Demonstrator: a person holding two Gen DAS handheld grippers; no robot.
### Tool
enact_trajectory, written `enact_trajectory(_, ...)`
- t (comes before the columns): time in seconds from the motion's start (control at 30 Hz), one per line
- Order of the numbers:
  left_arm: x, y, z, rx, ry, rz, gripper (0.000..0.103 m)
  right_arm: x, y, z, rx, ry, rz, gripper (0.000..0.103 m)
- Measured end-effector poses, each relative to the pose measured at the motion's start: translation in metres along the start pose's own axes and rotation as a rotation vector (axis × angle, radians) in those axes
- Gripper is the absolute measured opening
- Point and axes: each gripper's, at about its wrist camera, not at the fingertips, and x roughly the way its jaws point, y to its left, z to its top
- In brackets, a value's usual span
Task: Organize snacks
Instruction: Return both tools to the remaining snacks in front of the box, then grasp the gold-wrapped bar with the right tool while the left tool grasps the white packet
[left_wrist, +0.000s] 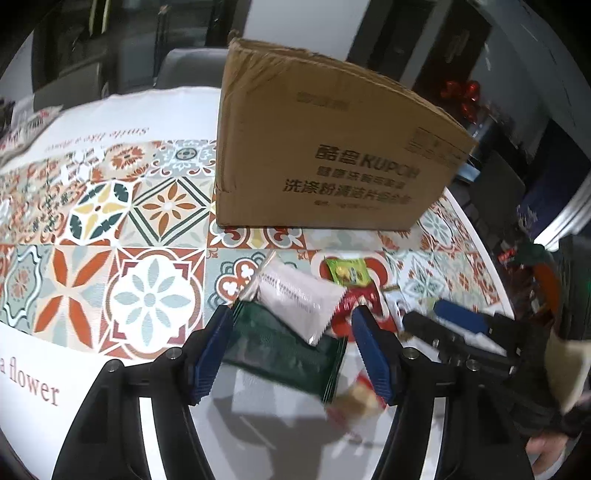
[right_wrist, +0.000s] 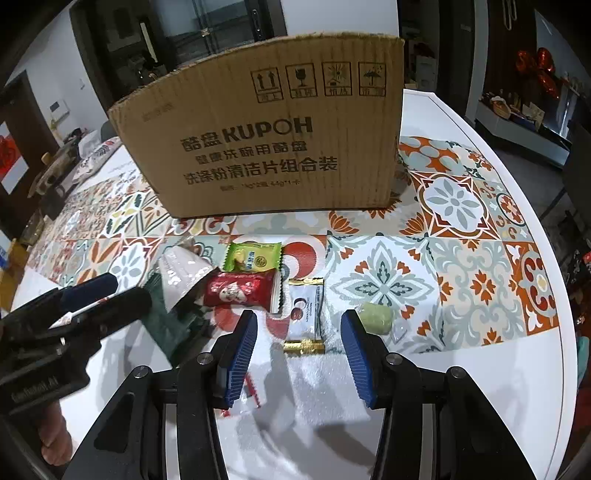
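Several snack packets lie on the patterned table in front of a cardboard box (left_wrist: 325, 147) (right_wrist: 266, 147). My left gripper (left_wrist: 291, 314) is open, its blue pads on either side of a dark green packet (left_wrist: 280, 354) that a white packet (left_wrist: 299, 302) overlaps. A red packet (left_wrist: 354, 306) (right_wrist: 243, 291) and a light green packet (left_wrist: 347, 271) (right_wrist: 253, 256) lie just beyond. My right gripper (right_wrist: 299, 317) is open over a small white packet with gold ends (right_wrist: 308, 308), its pads not touching it. A pale green sweet (right_wrist: 376, 317) sits to its right.
The table (right_wrist: 480, 369) is white with a tile-patterned cloth, and its curved edge runs close on the right. The two grippers are near each other: the left gripper (right_wrist: 85, 295) shows at the left of the right wrist view. A blurred red-and-white wrapper (left_wrist: 354, 402) lies beneath the left fingers.
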Motion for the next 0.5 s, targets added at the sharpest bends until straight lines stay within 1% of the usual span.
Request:
enact_trajectory(0.2,0.023,-0.005,0.013,-0.053,0.032,0.050,0.062,0.011,-0.003,0.004,0.021,0.012,0.007,0.048)
enact_trajectory(0.23,0.026,-0.006,0.014,-0.059,0.032,0.078,0.062,0.013,-0.004,0.004,0.021,0.012,0.007,0.048)
enact_trajectory(0.3,0.032,-0.008,0.016,-0.067,0.039,0.115,0.062,0.015,-0.005,0.004,0.025,0.015,0.013,0.043)
enact_trajectory(0.4,0.040,-0.009,0.017,-0.078,0.051,0.140,0.062,0.019,-0.007,0.004,0.034,0.024,0.020,0.043)
enact_trajectory(0.5,0.047,-0.012,0.020,-0.070,0.053,0.161,0.061,0.024,-0.005,0.004,0.029,0.031,0.018,0.037)
